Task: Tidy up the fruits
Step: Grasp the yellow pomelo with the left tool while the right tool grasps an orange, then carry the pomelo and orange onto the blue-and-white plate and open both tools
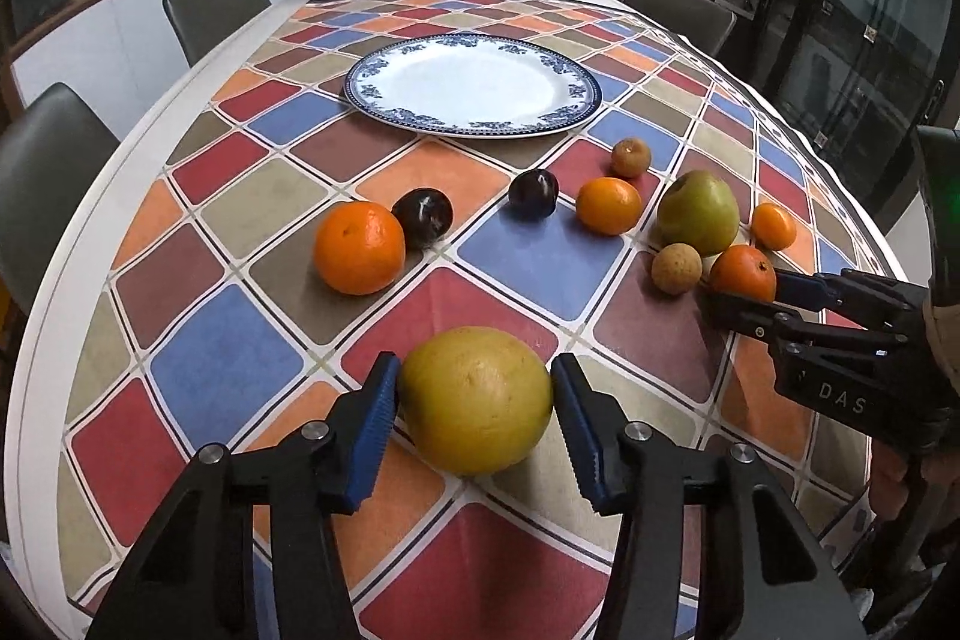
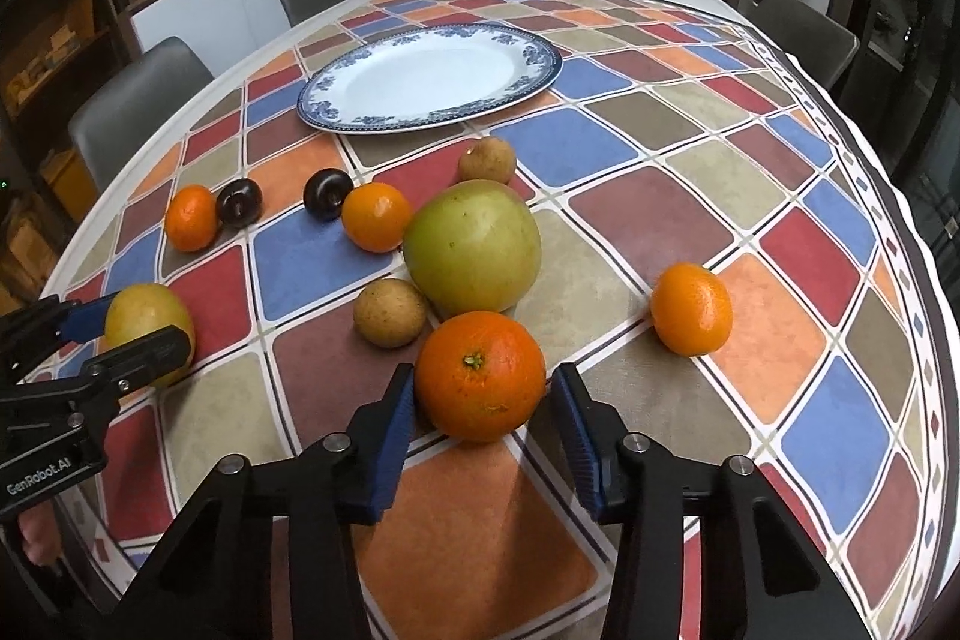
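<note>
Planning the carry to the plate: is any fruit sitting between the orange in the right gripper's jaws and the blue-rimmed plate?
Yes. Directly beyond the round orange sit a large green pear-like fruit and a small tan fruit; another tan one lies nearer the blue-rimmed white plate. Lifting over them looks wise.

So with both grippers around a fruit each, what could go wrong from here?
The yellow fruit is round and wide between the left gripper pads, so it might slip out when lifted. The orange in the right gripper sits close beside a small brown fruit and the green fruit; lifting could nudge them rolling.
</note>
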{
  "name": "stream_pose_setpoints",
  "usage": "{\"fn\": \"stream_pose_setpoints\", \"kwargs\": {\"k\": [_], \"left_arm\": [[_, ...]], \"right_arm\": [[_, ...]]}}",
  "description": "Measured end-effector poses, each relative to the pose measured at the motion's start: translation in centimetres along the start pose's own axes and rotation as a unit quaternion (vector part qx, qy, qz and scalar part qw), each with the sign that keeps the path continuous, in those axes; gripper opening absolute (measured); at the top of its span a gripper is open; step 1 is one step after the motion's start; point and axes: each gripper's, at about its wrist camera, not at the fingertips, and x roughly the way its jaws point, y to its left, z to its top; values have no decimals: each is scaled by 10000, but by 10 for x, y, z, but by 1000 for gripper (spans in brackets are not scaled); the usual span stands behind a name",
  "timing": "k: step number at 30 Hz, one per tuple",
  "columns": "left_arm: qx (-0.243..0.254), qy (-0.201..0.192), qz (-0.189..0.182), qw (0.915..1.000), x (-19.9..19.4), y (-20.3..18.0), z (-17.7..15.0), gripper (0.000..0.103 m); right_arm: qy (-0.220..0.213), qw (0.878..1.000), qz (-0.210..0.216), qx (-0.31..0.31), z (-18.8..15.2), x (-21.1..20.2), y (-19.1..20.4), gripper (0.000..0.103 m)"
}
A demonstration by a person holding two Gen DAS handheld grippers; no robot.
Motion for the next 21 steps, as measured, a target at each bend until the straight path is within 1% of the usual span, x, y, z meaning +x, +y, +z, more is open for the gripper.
{"fn": "stream_pose_setpoints", "kwargs": {"k": [8,12,18,21], "left_arm": [[18,-59,-46,10000,-3,-2,3,50],[74,-215,-102,9997,-14,-5,10,50],[203,-455,-219,9985,-25,-8,32,50],[320,-579,-195,9976,-28,-8,47,50]], "right_arm": [[-32,10000,6,-55,0,-4,1,42],[-174,9998,82,-90,3,-20,4,42],[-532,9981,209,-214,22,-45,8,42],[-645,9971,320,-240,36,-50,9,42]]}}
